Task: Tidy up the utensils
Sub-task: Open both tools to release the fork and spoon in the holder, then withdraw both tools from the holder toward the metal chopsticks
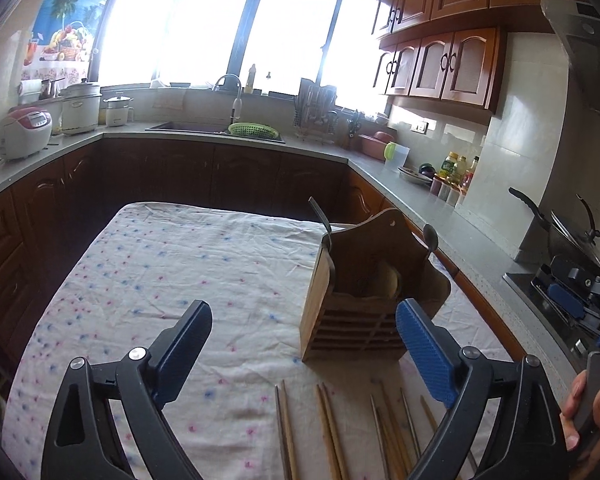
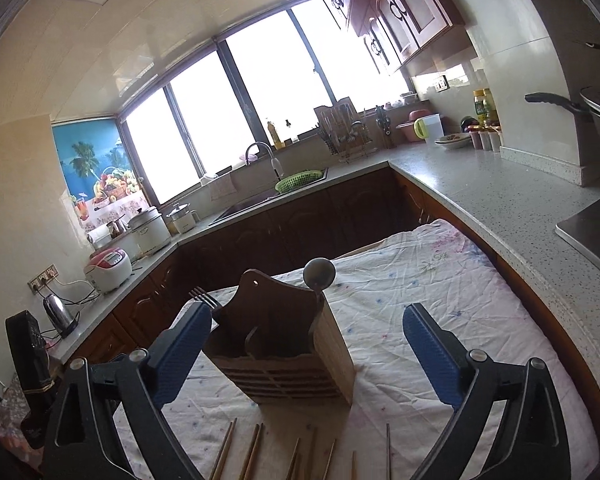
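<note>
One table [image 1: 148,264] stands in the kitchen under one white cloth with small pink and blue flecks. On it stands one wooden utensil holder [image 1: 364,304], upright, with a slatted front. One fork [image 2: 204,296] sticks up from the holder's left side and one spoon [image 2: 319,273] from its right side (right wrist view). A row of chopsticks [image 1: 328,428] lies loose on the cloth in front of the holder; at least seven sticks show, but the lower ends run out of frame, so the full count cannot be told.

Around the table runs an L-shaped counter [image 2: 480,192] carrying one rice cooker [image 1: 24,130], one sink with a green basket [image 1: 254,130], one dish rack and several bottles. Nothing lies between the grippers and the chopsticks.

The left gripper [image 1: 304,344] has its jaws wide apart, holding nothing; the holder stands just beyond its right finger, and the chopsticks lie below, between the fingers. The right gripper [image 2: 306,344] likewise has its jaws spread and empty; the holder stands ahead between its fingers, without contact, and the chopstick tips lie nearer, at the lower edge.
</note>
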Available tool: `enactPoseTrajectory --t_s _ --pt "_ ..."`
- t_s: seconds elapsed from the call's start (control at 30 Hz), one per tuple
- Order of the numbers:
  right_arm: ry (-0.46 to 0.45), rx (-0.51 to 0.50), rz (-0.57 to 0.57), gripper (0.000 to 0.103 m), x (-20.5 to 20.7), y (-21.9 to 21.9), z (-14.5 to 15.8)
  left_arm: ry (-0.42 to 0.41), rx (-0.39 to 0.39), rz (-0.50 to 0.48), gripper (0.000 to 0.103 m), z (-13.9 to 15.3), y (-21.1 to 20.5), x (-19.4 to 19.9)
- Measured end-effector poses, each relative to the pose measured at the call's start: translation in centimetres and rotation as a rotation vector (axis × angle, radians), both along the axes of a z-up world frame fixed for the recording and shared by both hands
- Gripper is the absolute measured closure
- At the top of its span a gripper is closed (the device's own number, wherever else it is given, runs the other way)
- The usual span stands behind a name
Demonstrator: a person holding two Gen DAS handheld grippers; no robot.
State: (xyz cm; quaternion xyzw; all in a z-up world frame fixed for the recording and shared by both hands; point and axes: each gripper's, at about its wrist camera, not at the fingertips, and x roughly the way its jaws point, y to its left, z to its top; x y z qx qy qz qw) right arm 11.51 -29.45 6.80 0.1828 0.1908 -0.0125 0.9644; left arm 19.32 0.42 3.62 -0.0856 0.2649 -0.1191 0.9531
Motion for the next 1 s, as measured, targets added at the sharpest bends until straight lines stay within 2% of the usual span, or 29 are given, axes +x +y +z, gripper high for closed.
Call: enactPoseTrajectory --t_s 0.17,0.33,0.53,0.77,0.83,0.93,1.0 --pt "0.02 -0.021 -0.021 0.003 -3.6 0.6 -1.0 0.01 -0.007 0.0 0.007 -0.6 1.0 -4.0" --pt "0.067 -0.05 -0.044 0.003 -6.2 1.3 -2.3 0.018 0.02 -0.003 0.006 -1.1 1.6 -6.7" --pt "0.113 -0.06 -0.033 0.003 -8.2 2.0 -4.5 0.071 0.05 -0.003 0.006 -2.3 2.0 -7.5" --pt "0.163 -0.075 -0.036 0.003 -8.3 1.8 -6.0 0.139 0.073 0.002 0.008 -2.7 1.8 -6.5" --pt "0.175 -0.079 -0.035 0.003 -8.2 1.7 -6.2 0.159 0.083 0.005 0.011 -2.8 1.7 -5.9" --pt "0.196 -0.089 -0.036 0.004 -7.7 1.5 -6.6 0.203 0.094 -0.003 0.025 -3.1 1.2 -4.5" --pt "0.215 -0.095 -0.041 0.005 -7.3 1.4 -7.0 0.234 0.096 -0.01 0.031 -3.5 1.0 -3.5"
